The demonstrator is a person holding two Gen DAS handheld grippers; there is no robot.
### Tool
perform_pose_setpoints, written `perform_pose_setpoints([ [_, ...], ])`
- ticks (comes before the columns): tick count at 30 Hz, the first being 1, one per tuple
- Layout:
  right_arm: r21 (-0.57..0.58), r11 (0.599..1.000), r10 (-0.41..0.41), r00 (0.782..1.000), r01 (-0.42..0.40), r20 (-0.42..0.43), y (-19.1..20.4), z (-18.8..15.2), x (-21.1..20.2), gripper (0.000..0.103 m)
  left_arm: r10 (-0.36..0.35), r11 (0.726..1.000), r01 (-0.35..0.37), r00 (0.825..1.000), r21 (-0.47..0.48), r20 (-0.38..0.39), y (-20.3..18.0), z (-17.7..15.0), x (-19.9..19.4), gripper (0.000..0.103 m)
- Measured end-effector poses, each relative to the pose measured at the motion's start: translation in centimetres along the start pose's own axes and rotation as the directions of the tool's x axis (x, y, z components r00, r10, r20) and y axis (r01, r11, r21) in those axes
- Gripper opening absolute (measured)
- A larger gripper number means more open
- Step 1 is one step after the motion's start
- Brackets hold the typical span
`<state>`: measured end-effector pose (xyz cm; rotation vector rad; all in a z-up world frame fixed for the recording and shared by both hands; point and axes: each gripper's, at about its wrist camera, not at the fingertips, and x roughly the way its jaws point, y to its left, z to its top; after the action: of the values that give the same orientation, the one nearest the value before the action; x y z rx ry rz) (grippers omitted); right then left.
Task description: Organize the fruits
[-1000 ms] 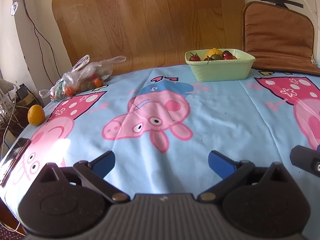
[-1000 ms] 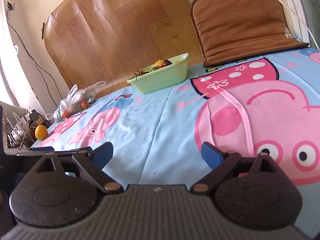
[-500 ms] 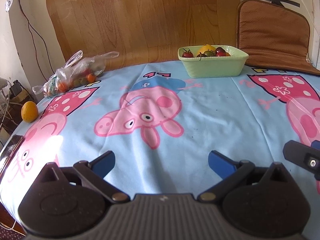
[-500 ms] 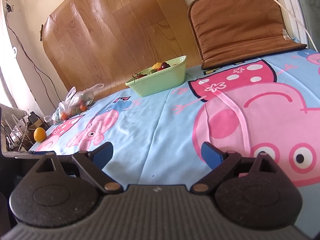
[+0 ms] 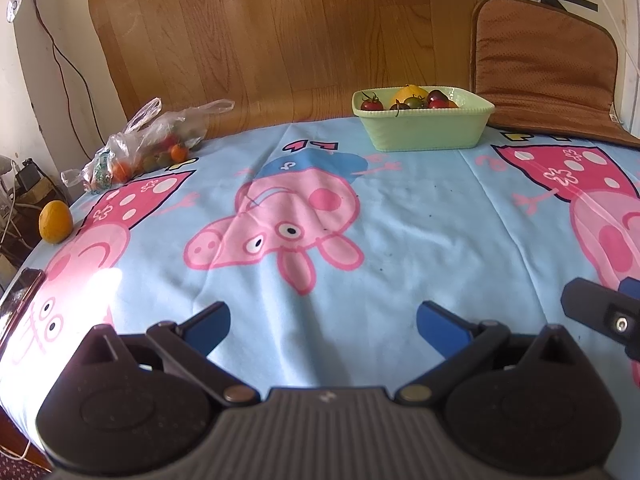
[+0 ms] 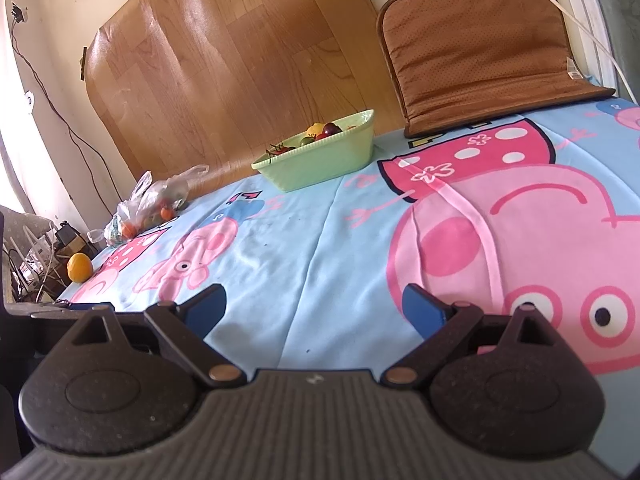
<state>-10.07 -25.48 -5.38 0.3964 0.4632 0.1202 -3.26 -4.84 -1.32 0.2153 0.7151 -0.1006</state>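
A pale green dish (image 5: 424, 130) (image 6: 320, 162) at the far side of the table holds small tomatoes and a yellow fruit (image 5: 409, 91). A clear plastic bag (image 5: 148, 148) (image 6: 150, 202) with more small fruits lies at the far left. An orange-yellow fruit (image 5: 55, 222) (image 6: 79, 267) sits alone at the left table edge. My left gripper (image 5: 323, 320) is open and holds nothing, low over the cloth near the front. My right gripper (image 6: 314, 306) is open too, with nothing between its fingers; part of it shows at the right of the left wrist view (image 5: 600, 312).
A blue cartoon-pig cloth (image 5: 400, 220) covers the table. A brown cushion (image 5: 548, 76) (image 6: 480, 44) and a wood-pattern sheet (image 5: 280, 32) lean on the back wall. A phone (image 5: 18, 296) lies at the left front edge. Cables and clutter (image 6: 32, 256) stand beyond the left edge.
Both views have shifted slightly: the left camera has tilted so the dish and bag sit lower in view. Both grippers stay open and no object has moved.
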Motion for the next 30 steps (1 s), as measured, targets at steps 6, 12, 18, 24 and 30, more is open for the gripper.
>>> perform_pose_setpoints([
  [6,0.002,1.000,-0.001,1.000,0.001,-0.001,-0.01,-0.02,0.03,0.096,-0.003,1.000,0.003,1.000,0.000,-0.004,-0.06,-0.08,0.04,0.103],
  [12,0.002,1.000,-0.002,1.000,0.002,0.002,0.00,-0.17,0.07,0.096,-0.011,1.000,0.011,1.000,-0.002,-0.012,-0.13,-0.09,0.10,0.103],
  [18,0.002,1.000,-0.001,1.000,0.001,0.001,-0.02,-0.16,0.07,0.096,-0.014,1.000,0.014,1.000,-0.006,-0.019,-0.11,-0.09,0.19,0.103],
  [24,0.002,1.000,-0.002,1.000,0.002,0.002,0.00,-0.17,0.06,0.096,-0.018,1.000,0.018,1.000,-0.008,-0.022,-0.11,-0.11,0.22,0.103],
  [30,0.003,1.000,-0.002,1.000,0.002,0.001,-0.02,-0.15,0.07,0.096,-0.021,1.000,0.020,0.999,-0.010,-0.026,-0.11,-0.09,0.30,0.103],
])
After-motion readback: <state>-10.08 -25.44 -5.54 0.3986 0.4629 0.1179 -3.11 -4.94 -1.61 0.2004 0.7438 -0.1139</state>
